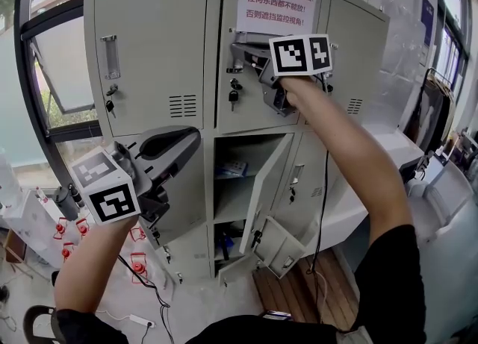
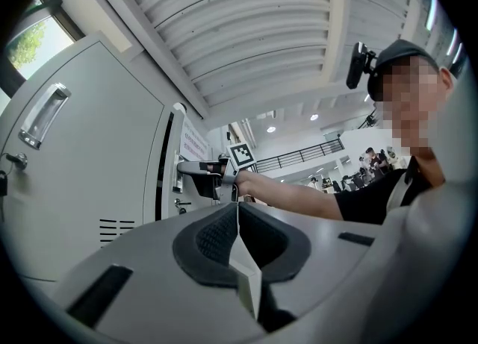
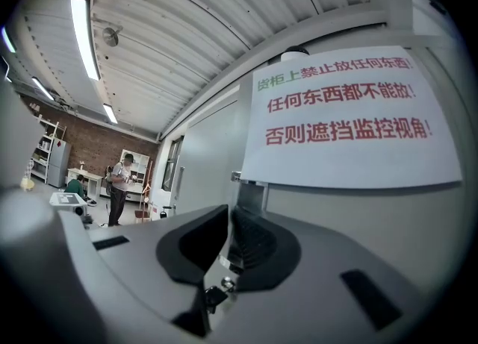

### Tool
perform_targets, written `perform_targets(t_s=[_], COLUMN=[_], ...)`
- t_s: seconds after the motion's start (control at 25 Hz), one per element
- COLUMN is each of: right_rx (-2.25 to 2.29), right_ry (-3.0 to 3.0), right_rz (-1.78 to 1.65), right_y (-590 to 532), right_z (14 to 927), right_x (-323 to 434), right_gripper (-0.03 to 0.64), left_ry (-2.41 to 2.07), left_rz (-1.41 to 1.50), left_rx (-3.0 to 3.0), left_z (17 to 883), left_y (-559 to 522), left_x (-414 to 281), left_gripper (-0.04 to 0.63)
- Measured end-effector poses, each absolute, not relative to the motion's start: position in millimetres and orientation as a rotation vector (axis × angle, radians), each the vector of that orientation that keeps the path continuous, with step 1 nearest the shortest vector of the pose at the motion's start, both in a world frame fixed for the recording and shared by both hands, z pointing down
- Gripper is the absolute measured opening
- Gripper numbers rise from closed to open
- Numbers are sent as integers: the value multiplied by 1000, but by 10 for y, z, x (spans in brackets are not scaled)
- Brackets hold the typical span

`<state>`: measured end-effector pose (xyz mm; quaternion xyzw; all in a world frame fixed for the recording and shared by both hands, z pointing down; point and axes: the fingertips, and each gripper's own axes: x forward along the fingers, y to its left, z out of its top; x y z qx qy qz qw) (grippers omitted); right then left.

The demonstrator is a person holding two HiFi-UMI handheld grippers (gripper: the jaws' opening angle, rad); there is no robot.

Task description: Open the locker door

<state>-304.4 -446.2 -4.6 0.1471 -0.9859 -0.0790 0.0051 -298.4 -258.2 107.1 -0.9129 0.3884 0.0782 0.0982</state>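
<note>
The right gripper [image 3: 230,219] was clenched on the metal pull handle [image 3: 248,186] of the top middle locker door [image 1: 258,111]. Its pads pinched the handle's thin edge and it pointed roughly level at the door face. That hold made sense, since the handle looked like the only part of the flat door that offered anything to pull on. The door itself lay flush in its frame just beyond the jaws, not yet opened. Directly below the gripper a key [image 3: 216,290] hung from the door's lock, probably left there so that the latch was free. Above the gripper a paper notice [image 3: 343,111] with red print was taped across the top of the door. Further below, two lower doors [image 1: 265,186] stood swung open. Well down and to the left of the right gripper, the left gripper [image 2: 237,219] was closed on nothing and tilted slightly upward in front of the lower lockers. It seemed to be parked clear of the door's swing, as the pull looked like a one-handed job.
</note>
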Motion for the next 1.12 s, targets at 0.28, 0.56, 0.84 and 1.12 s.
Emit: perform_targets(t_s=[0.28,0.56,0.84,1.12], right_rx=[344,225,138,16], right_ry=[-3087,-3098,-3097,-3118], right_rz=[-206,-208,-229,-248], right_y=[-4344,-4176,-4036,-3893], right_z=[-41,-45,-41,-34], right_x=[-2924,-2746,-2576,-2335], right_gripper=[23,23,23,23], left_ry=[1197,1225,1247,1283], left_rz=[225,206,196,210], left_rx=[-2683,-2657,-2648,-2654], left_z=[1077,1039,1008,1049], left_y=[-2646,-2660,-2702,-2755], left_x=[-2986,-2861,-2714,-2528], left_gripper=[18,18,18,18])
